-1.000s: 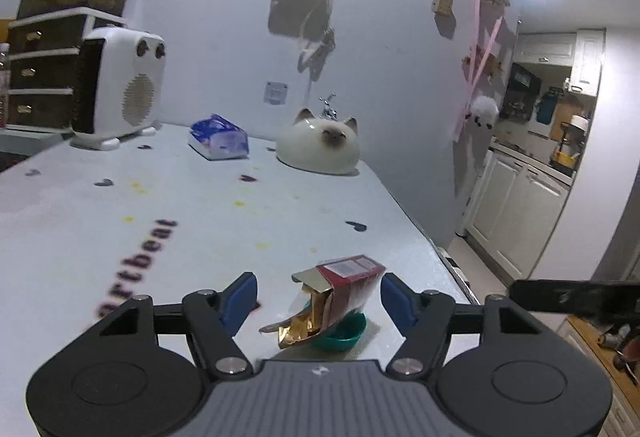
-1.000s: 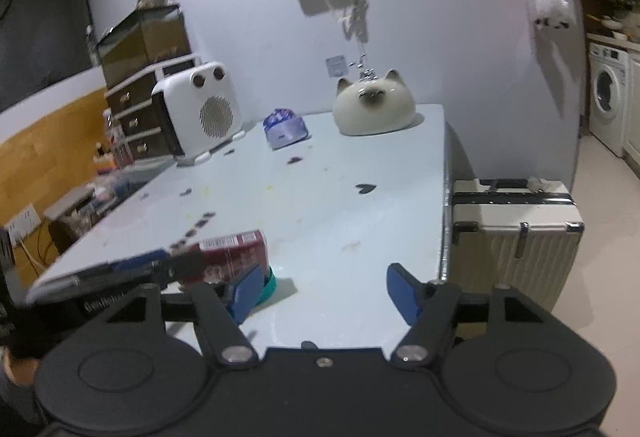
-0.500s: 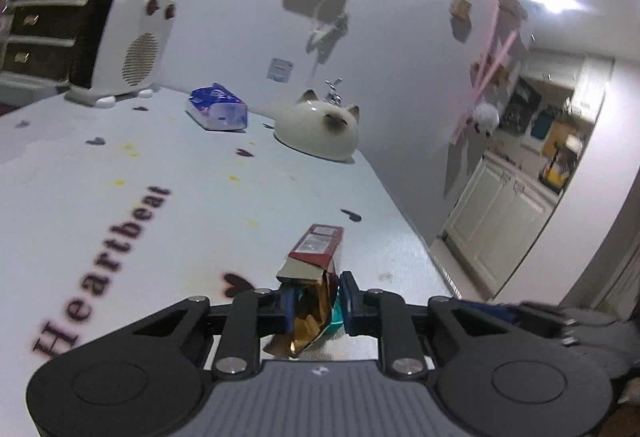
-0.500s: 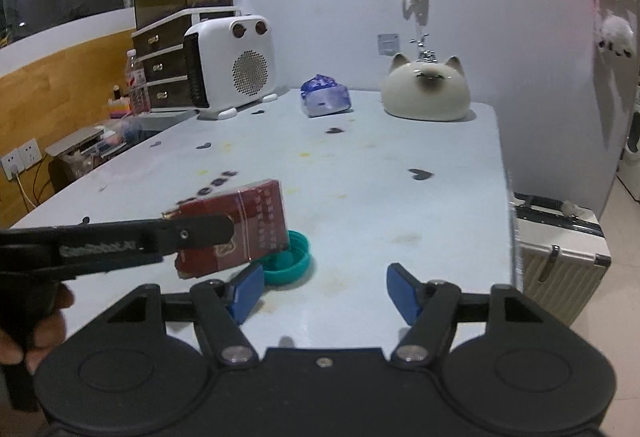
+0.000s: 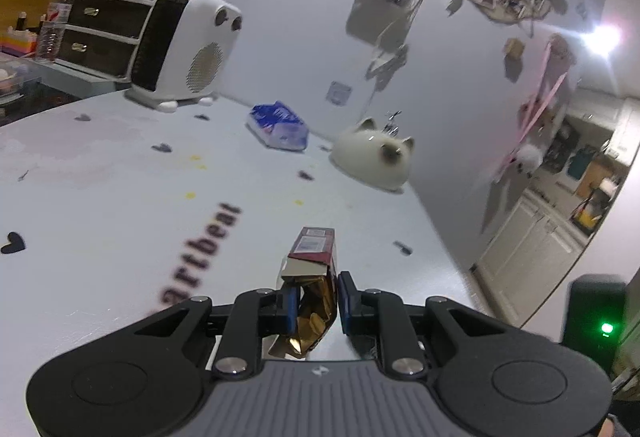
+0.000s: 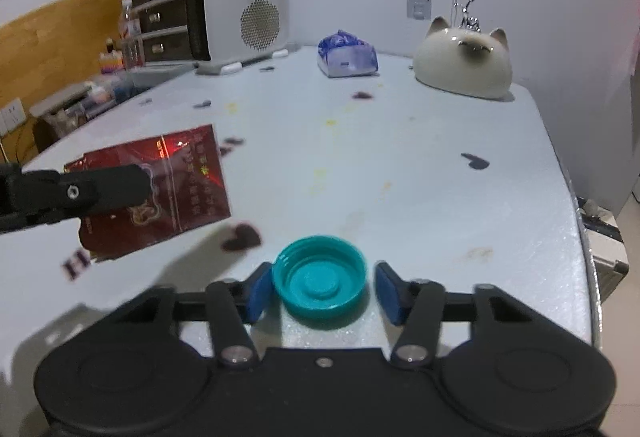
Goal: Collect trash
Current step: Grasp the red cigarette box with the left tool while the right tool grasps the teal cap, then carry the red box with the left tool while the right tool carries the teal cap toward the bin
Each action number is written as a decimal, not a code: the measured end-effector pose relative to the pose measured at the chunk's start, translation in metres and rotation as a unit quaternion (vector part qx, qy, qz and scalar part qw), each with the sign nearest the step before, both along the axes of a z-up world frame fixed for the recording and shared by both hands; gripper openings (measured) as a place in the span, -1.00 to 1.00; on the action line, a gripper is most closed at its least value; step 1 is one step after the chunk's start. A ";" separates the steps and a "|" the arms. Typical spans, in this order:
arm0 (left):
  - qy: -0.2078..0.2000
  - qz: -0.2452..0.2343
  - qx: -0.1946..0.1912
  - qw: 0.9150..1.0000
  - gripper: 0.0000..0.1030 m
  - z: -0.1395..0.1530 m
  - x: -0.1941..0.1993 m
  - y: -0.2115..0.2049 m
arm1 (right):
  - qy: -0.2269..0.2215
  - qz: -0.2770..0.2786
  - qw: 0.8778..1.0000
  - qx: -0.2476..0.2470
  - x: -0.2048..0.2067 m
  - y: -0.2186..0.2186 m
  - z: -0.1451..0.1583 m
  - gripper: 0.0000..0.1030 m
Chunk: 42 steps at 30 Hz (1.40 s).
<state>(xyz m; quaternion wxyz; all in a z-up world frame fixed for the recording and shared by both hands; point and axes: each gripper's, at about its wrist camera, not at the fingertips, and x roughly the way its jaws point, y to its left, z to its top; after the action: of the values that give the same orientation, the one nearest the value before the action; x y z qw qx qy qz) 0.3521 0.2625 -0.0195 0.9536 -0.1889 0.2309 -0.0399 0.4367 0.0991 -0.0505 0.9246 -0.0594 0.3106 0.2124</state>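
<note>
My left gripper is shut on an opened red cigarette pack with crumpled gold foil and holds it above the white table. The pack and the left gripper's black finger show at the left of the right wrist view. A teal bottle cap lies open side up on the table. My right gripper is open, its blue pads on either side of the cap.
At the table's far end stand a white heater, a blue tissue pack and a cat-shaped ceramic. Dark drawers sit beyond the heater. The table's right edge drops to a suitcase.
My left gripper shut on the cigarette pack and lifted it off the teal cap. My right gripper moved forward and down until its open fingers flank the cap.
</note>
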 end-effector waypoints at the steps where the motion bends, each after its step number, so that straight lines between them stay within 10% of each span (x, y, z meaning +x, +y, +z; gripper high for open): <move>1: 0.007 0.004 0.010 1.000 -0.60 -0.001 0.001 -0.001 | -0.003 0.001 1.000 -0.003 -0.003 0.001 -0.001 -0.03; 19: 0.040 0.009 0.157 0.987 -0.60 0.000 -0.040 -0.044 | 0.006 -0.048 0.999 0.025 -0.067 -0.053 0.022 -0.03; 42: 0.033 0.046 0.186 0.981 -0.62 0.027 -0.178 -0.087 | -0.042 -0.072 0.996 0.028 -0.203 -0.119 0.060 -0.03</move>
<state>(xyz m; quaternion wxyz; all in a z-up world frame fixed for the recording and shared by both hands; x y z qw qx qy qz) 0.1741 0.1752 0.0077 0.9647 -0.0204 0.2568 0.0543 0.2337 -0.0196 0.0090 0.9510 -0.0200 0.2687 0.1515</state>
